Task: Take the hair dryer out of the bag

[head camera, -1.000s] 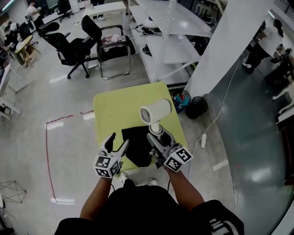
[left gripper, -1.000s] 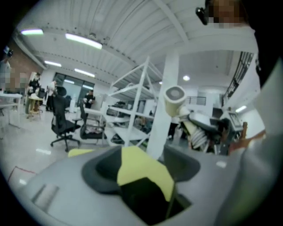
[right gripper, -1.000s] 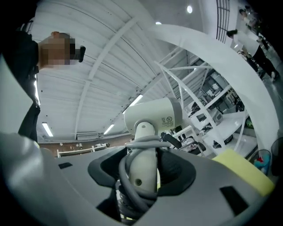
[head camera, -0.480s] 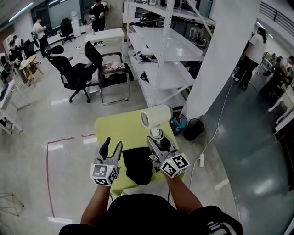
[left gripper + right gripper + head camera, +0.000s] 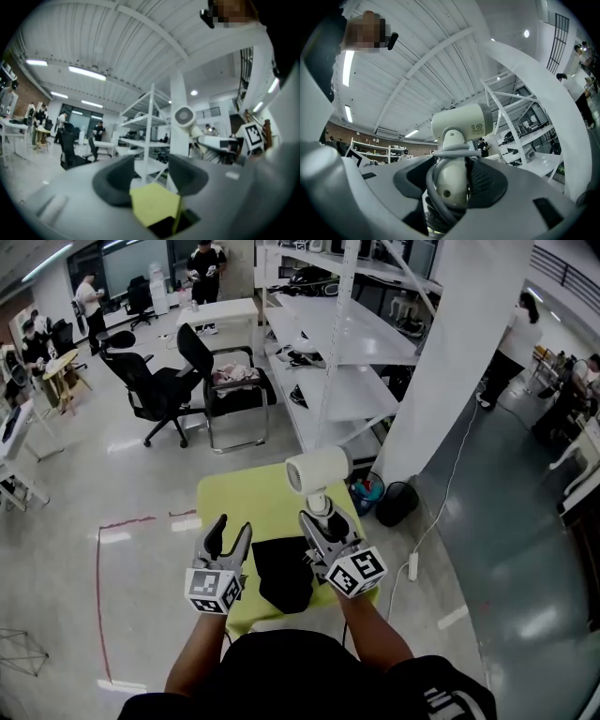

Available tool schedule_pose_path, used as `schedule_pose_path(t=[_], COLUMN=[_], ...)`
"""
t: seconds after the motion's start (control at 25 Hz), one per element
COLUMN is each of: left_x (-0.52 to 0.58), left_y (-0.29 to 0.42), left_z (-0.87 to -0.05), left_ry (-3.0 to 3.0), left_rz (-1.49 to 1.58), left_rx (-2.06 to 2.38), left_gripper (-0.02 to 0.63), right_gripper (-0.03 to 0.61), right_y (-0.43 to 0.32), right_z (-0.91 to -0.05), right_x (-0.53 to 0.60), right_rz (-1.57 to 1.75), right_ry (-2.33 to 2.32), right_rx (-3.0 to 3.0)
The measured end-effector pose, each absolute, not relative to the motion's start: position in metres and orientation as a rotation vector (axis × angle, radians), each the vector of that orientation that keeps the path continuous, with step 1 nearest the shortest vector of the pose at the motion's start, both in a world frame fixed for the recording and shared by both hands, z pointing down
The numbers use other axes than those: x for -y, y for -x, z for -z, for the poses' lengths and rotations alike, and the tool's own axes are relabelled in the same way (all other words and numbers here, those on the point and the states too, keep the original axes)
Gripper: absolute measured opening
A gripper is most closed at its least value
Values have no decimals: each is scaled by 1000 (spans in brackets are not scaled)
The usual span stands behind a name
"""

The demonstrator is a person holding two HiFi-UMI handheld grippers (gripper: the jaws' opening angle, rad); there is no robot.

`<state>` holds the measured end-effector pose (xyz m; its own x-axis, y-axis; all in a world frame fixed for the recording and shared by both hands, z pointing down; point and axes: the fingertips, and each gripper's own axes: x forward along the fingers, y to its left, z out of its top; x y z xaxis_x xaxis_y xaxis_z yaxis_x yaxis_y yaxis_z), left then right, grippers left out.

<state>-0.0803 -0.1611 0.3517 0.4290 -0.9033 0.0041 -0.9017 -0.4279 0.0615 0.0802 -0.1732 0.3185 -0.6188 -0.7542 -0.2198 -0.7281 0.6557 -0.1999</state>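
Note:
A white hair dryer (image 5: 317,472) stands upright in the air above the yellow-green table (image 5: 239,498). My right gripper (image 5: 323,523) is shut on its handle, which has the cord wound round it (image 5: 452,180). The black bag (image 5: 286,573) lies flat on the table below, between the two grippers. My left gripper (image 5: 232,529) hangs left of the bag, raised off the table. Its jaws have just been closing partway, and they stand open with nothing between them (image 5: 151,174). In the left gripper view the dryer (image 5: 185,117) shows at the right.
White shelving (image 5: 347,343) and a white pillar (image 5: 450,352) stand behind the table. A black bin (image 5: 394,502) sits at the table's far right corner. Black office chairs (image 5: 159,381) are on the floor at the back left, and red tape (image 5: 98,596) marks the floor.
Both grippers have risen, and the hair dryer sits higher above the bag. The left gripper's jaws have narrowed and left the bag's edge.

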Motion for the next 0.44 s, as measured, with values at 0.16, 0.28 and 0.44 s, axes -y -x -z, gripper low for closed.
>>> schedule_pose_path(t=[0.16,0.28,0.44], left_x=[155,152,151], left_y=[82,82,81], left_z=[-350,-350,-347], left_ry=[-2613,-2610,-2609], left_rz=[53,54,54], left_rx=[1653,1658,1667], left_gripper=[232,232,232], right_gripper=[202,202,202], right_y=[-79,-78,-78], right_z=[-321,-323,-320], right_x=[169,167,167], right_rz=[134,135,140], right_ry=[1199,1196,1189], right_rx=[-2594,-2595,-2598])
